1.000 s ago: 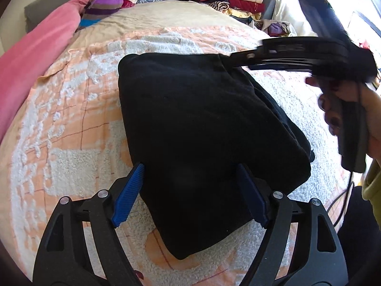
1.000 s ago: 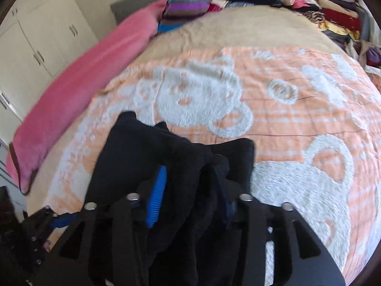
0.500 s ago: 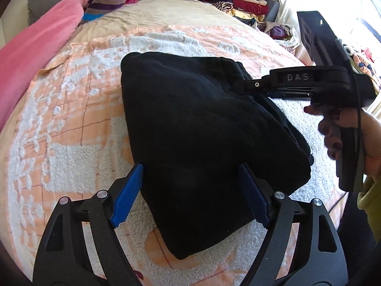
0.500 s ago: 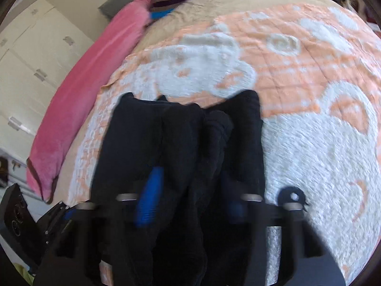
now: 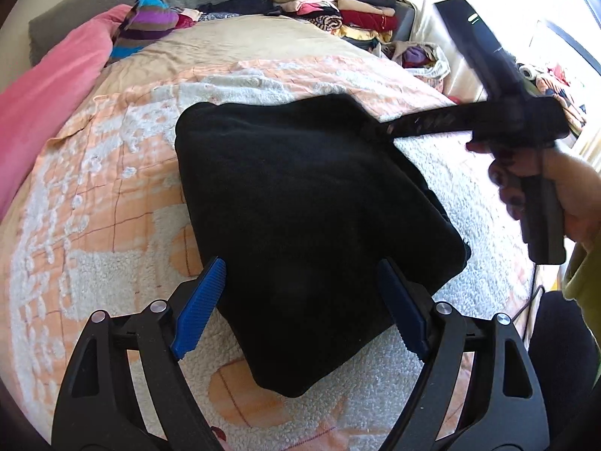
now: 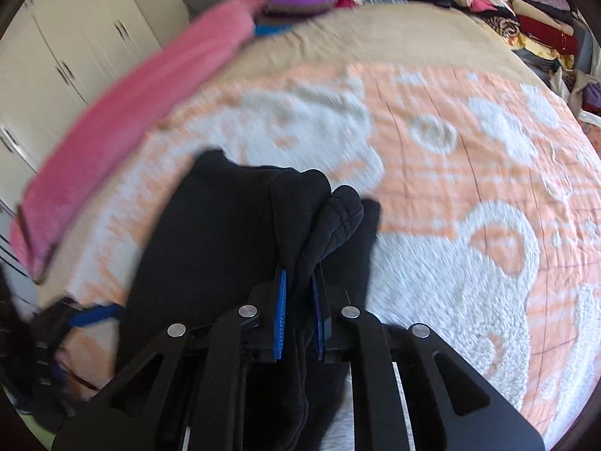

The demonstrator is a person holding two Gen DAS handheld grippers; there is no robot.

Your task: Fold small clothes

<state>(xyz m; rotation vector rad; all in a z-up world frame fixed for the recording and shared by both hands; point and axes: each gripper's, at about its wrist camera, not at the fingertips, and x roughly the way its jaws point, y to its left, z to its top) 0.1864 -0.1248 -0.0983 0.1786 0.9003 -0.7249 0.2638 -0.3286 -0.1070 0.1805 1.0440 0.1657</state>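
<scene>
Black garment lies folded on orange-and-white blanket covering bed. Right claw: jaws just closed, pads pinch bunched fold at garment's far edge. Left claw: jaws wide, blue pads straddle near corner without pressing. Folded clothes stack at bed's far end.

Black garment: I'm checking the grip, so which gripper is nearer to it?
Right. The right gripper is clamped on the black garment; the left gripper straddles it, open.
</scene>
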